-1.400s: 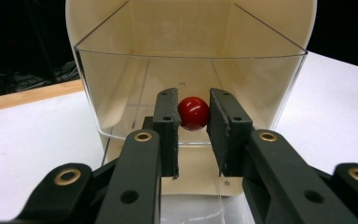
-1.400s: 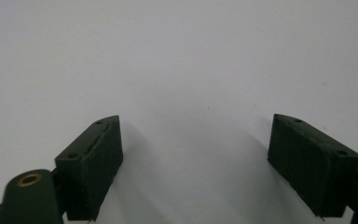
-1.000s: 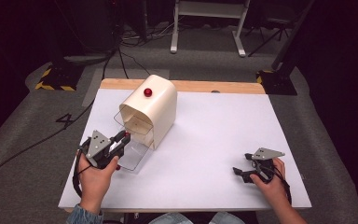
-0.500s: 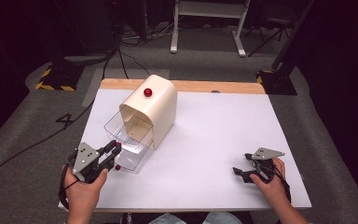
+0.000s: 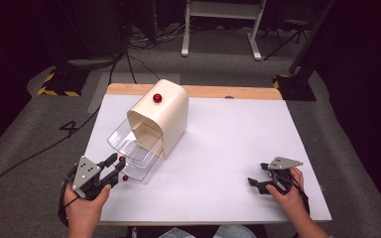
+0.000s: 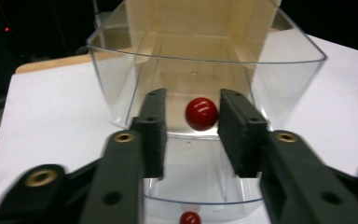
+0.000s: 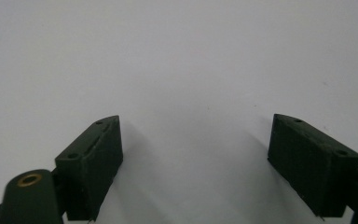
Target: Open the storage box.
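Drawers (image 5: 134, 153) of the cream cabinet (image 5: 163, 116) at eleven o'clock stand pulled out; closing or filling remains, I judge. Left gripper (image 6: 190, 126), jaws spread, frames the upper drawer's red knob (image 6: 201, 113) without touching. Right gripper (image 5: 262, 181) rests spread at four o'clock.

Your left gripper (image 5: 113, 167) sits low at your near-left w/ jaws parted; right gripper (image 5: 261, 179) rests near-right, jaws wide apart.

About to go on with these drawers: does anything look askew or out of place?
Nothing damaged or spilled. The two clear drawers stick out of the cream cabinet by different amounts, pulled open. The left gripper has its jaws open on either side of a red knob, not touching. The right gripper rests open on the table.
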Available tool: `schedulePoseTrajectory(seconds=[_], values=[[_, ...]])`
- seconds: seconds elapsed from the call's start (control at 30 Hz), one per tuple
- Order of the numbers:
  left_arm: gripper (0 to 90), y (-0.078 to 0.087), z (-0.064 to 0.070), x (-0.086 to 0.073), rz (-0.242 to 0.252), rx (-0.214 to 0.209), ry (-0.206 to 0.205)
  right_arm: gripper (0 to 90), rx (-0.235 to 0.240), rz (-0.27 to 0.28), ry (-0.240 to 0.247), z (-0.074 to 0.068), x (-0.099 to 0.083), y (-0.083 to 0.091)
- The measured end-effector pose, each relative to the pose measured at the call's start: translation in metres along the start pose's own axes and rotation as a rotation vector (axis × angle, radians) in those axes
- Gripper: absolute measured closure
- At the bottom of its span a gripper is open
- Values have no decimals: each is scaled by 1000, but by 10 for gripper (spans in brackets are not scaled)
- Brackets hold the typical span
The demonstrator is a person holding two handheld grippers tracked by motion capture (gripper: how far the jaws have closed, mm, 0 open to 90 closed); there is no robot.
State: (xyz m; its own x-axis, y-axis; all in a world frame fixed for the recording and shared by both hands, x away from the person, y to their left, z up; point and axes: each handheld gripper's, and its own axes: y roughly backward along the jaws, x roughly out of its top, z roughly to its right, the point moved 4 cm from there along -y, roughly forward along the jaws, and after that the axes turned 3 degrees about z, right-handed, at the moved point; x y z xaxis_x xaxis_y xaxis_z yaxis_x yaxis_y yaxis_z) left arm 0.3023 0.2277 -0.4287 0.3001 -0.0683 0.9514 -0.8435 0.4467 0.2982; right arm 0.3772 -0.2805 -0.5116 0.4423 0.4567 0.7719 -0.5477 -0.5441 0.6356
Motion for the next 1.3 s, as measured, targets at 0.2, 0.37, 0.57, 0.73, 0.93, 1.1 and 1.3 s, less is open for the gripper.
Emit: schedulePoseTrajectory(seconds=[0.2, 0.37, 0.57, 0.73, 0.93, 1.1, 1.3], values=[[547, 3, -1, -5, -15, 2, 6, 178, 0, 0, 0, 0, 0, 0], [479, 7, 1, -2, 0, 9, -6, 178, 1, -1, -1, 0, 0, 0], [401, 16, 1, -1, -13, 23, -43, 178, 1, -2, -2, 0, 0, 0], [355, 26, -3, -3, -35, 30, -51, 178, 1, -1, -1, 0, 0, 0], [293, 37, -12, -16, -141, 37, -71, 178, 0, -3, -1, 0, 0, 0], [252, 41, -23, -30, -211, 54, -47, 177, 0, -3, -2, 0, 0, 0], [219, 40, -34, -45, -289, 58, -42, 177, 0, -3, -2, 0, 0, 0]])
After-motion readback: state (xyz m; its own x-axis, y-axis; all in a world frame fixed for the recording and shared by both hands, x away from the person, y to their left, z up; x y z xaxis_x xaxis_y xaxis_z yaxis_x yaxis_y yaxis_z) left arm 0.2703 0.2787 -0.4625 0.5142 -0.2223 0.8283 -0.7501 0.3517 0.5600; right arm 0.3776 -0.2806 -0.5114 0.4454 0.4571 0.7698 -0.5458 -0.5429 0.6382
